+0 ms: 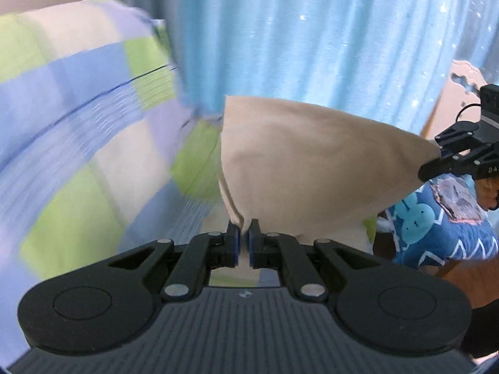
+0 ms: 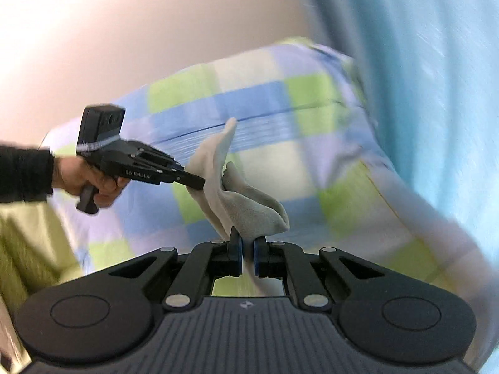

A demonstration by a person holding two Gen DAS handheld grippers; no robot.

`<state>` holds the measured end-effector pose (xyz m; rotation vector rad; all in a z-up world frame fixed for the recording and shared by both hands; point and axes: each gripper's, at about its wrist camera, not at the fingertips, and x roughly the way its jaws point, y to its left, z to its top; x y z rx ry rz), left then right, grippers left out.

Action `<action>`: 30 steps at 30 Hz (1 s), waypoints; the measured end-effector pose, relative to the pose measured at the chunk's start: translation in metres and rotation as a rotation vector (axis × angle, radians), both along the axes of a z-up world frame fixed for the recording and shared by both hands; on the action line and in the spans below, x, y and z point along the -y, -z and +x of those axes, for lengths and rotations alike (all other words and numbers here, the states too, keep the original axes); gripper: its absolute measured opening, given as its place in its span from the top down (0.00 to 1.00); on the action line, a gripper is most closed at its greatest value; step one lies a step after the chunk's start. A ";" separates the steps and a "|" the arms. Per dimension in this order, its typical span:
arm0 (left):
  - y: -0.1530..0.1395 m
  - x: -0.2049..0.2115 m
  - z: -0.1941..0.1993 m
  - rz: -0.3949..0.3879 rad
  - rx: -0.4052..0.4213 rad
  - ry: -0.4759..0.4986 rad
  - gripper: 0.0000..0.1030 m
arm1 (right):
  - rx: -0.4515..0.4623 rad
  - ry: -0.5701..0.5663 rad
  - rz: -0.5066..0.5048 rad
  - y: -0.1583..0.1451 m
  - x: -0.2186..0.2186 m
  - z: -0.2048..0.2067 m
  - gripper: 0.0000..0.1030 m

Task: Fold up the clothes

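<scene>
- The left gripper (image 1: 244, 227) is pinched tight on an edge of the beige cloth (image 1: 308, 162); its blue pads show only a thin slit with fabric caught between them.
- From those jaws the cloth rises and spreads ahead and to the right, stretched into a taut sheet.
- The sheet's far right corner is clamped in the right gripper (image 1: 436, 163), which reaches in from the right edge of the left wrist view.
- In the right wrist view, the right gripper (image 2: 248, 249) is likewise closed on the cloth (image 2: 246, 208), a strip of it running down between the pads.
- Ahead and left of those jaws, the cloth climbs in a crumpled fold to the left gripper (image 2: 199, 184), held by a hand (image 2: 90, 180) in a dark sleeve (image 2: 25, 174).
- Beneath and beyond both tools lies a checked bedsheet (image 2: 265, 99) in blue, green and white.
- A light blue curtain (image 1: 312, 31) hangs ahead of the left gripper.
- Both views are smeared with motion blur.
</scene>
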<state>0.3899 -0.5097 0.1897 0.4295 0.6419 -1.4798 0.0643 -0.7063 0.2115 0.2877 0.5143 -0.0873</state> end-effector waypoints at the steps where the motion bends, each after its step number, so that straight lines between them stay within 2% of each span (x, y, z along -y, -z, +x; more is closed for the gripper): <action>1: 0.007 -0.020 -0.009 -0.004 -0.014 -0.040 0.97 | -0.014 -0.036 -0.016 0.000 -0.011 0.002 0.93; 5: 0.062 -0.105 -0.057 0.067 -0.092 -0.183 0.97 | -0.102 -0.164 -0.037 0.030 -0.067 -0.005 0.93; 10: 0.139 -0.190 -0.112 0.255 -0.215 -0.308 0.97 | -0.278 -0.294 0.079 0.106 -0.139 -0.037 0.94; 14: 0.172 -0.202 -0.125 0.325 -0.229 -0.338 0.97 | -0.396 -0.388 0.149 0.153 -0.173 -0.046 0.94; 19: 0.176 -0.169 -0.101 0.260 -0.204 -0.346 0.97 | -0.439 -0.356 0.198 0.172 -0.149 -0.017 0.94; 22: 0.187 -0.141 -0.081 0.267 -0.172 -0.333 0.97 | -0.444 -0.284 0.245 0.186 -0.106 0.014 0.93; 25: 0.205 -0.122 -0.075 0.305 -0.163 -0.316 0.97 | -0.476 -0.218 0.302 0.214 -0.064 0.040 0.92; 30: 0.223 -0.120 -0.085 0.333 -0.095 -0.305 0.97 | -0.554 -0.110 0.405 0.266 -0.029 0.055 0.88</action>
